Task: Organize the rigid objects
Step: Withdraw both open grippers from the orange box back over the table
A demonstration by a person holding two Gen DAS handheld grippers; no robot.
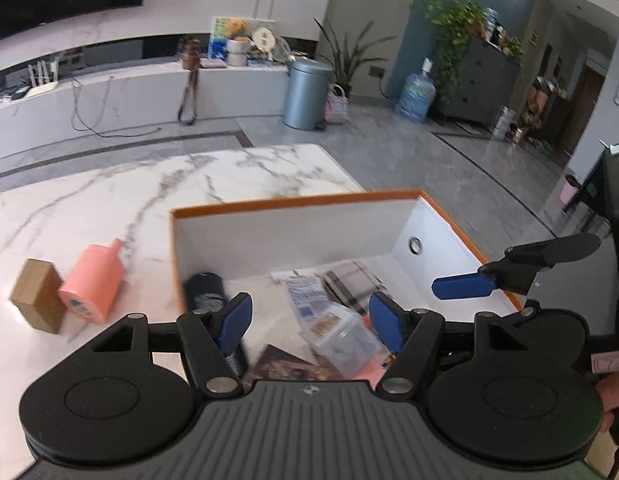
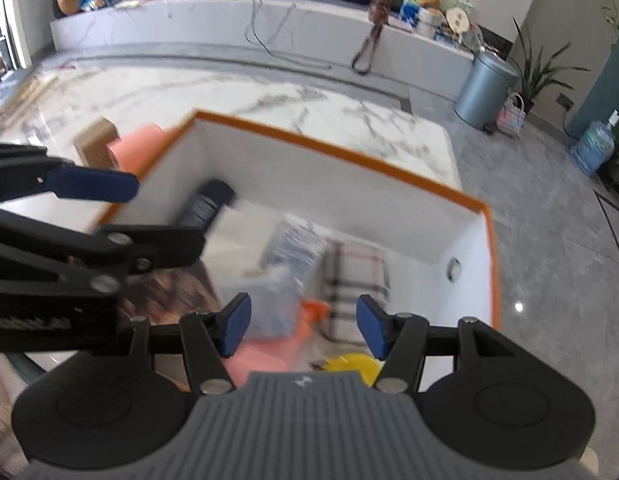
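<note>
The marble table (image 1: 109, 184) carries an orange-rimmed white box (image 1: 293, 204), open at the top and already part filled. Inside it lie a dark cylinder (image 1: 205, 288) against the left wall, a plaid item (image 1: 349, 284), a printed blue-and-white packet (image 1: 305, 292) and a clear plastic container (image 1: 341, 336); the right wrist view is smeared, so a yellow object (image 2: 353, 364) near its camera cannot be named with any confidence. Outside the box, to its left, a pink bottle (image 1: 95, 284) lies on its side touching a small brown block (image 1: 39, 300); these look like the pieces not yet put away.

The left gripper (image 1: 311, 322) hangs over the box with its fingers spread wide and nothing between them. The right gripper (image 2: 303, 326) is likewise wide open and empty above the contents.

The two grippers sit close together over one box, so a reach toward the bottle could knock them together or catch the box's wall. The bottle, being round, may roll when nudged.
</note>
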